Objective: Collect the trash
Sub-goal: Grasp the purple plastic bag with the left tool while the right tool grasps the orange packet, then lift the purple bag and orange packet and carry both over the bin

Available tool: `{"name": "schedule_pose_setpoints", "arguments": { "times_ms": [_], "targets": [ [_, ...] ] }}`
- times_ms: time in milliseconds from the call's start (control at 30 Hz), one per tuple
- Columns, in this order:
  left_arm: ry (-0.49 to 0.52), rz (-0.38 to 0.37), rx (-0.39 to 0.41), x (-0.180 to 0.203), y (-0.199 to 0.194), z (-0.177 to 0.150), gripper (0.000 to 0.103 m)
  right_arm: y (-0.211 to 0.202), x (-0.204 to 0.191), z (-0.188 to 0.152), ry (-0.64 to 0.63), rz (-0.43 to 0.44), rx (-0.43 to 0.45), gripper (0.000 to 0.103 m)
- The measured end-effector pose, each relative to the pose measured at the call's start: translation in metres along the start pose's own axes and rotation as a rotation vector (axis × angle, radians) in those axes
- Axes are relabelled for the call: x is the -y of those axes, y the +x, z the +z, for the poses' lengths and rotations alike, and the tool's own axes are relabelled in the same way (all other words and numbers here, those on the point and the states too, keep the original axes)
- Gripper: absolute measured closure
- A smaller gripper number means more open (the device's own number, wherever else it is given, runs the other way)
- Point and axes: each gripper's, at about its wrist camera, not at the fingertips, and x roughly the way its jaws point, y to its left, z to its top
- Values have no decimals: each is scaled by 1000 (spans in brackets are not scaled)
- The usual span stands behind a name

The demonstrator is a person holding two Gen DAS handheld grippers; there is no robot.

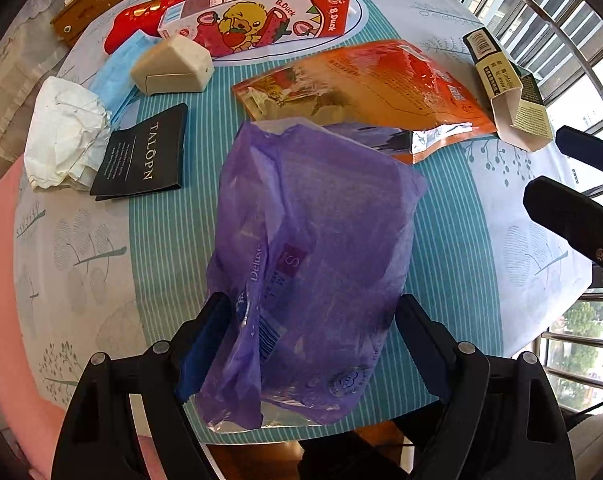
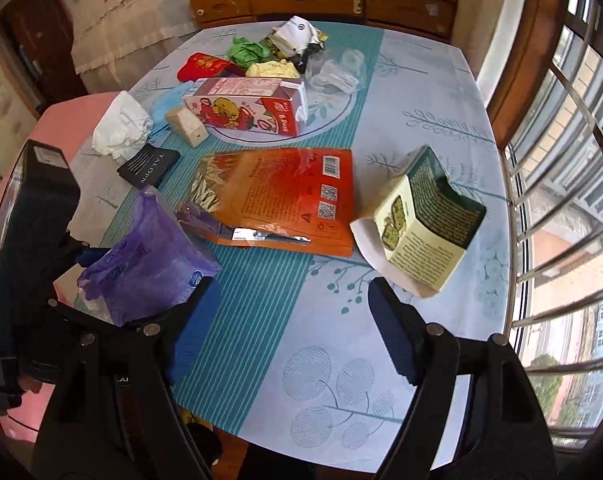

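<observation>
While the left tool (image 1: 313, 344) stands closed on the purple plastic bag (image 1: 313, 248), lifted over the near table (image 2: 421, 92) edge, the right tool (image 2: 293, 320) hangs wide open and empty. Collection looks barely begun: white tissue (image 1: 61, 136), black sachet (image 1: 141, 160), strawberry carton (image 1: 261, 16), orange pouch (image 1: 365, 92) and green box (image 2: 429, 224) remain across the leaf-patterned cloth. Wooden cabinet behind; barred window on the right.

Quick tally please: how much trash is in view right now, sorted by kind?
Cardboard cartons and boxes: 3 (strawberry duck carton, green-and-cream open box, small beige box)
Plastic or foil bags: 3 (purple plastic bag in the left hand-held gripper, orange foil pouch, black TALOPN sachet)
Face masks: 1 (blue mask)
Crumpled tissue: 1 (white wad)
Total: 8, far pile uncounted.
</observation>
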Motion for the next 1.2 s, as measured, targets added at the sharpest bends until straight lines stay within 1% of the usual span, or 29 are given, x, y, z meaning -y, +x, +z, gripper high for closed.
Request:
{"name": "schedule_pose_setpoints", "arguments": {
  "times_ms": [67,133,200,233,267,300,367,400,500,567,667,867,967,1000,1167,1200],
  "targets": [
    [-14,-3,-5,-2,2,3,21,2,-8,3,-92,8,11,28],
    [-29,11,6,-4,1,3,26,5,-16,5,-180,7,28,28],
    [-37,34,21,-5,0,2,37,11,-21,7,-262,8,30,28],
    [-41,43,30,-7,-1,5,40,14,-22,8,-286,3,29,28],
    [-50,46,37,-9,-3,4,47,18,-25,10,-321,-5,26,28],
    [-65,49,43,-11,-4,4,56,22,-27,12,-347,-8,23,28],
    [-99,52,52,-18,-7,4,67,29,-30,14,-392,-8,15,28],
    [-119,47,58,-21,-9,4,76,32,-31,15,-418,-9,13,29],
    [-189,34,72,-33,-15,3,86,43,-38,18,-507,-15,9,29],
    [-235,36,87,-42,-19,1,89,49,-42,19,-556,-18,8,29],
    [-299,35,107,-50,-28,-4,90,61,-51,22,-643,-28,13,29],
    [-387,36,103,-67,-39,-18,91,85,-64,33,-726,-55,0,29],
    [-428,27,103,-73,-45,-30,91,96,-67,38,-749,-76,-16,29],
    [-439,25,105,-80,-48,-40,91,97,-66,41,-748,-69,-14,29],
    [-474,15,104,-91,-55,-58,91,106,-63,55,-720,-31,-53,29],
    [-481,13,103,-93,-57,-62,91,108,-62,60,-701,-3,-72,33]
  ]
}}
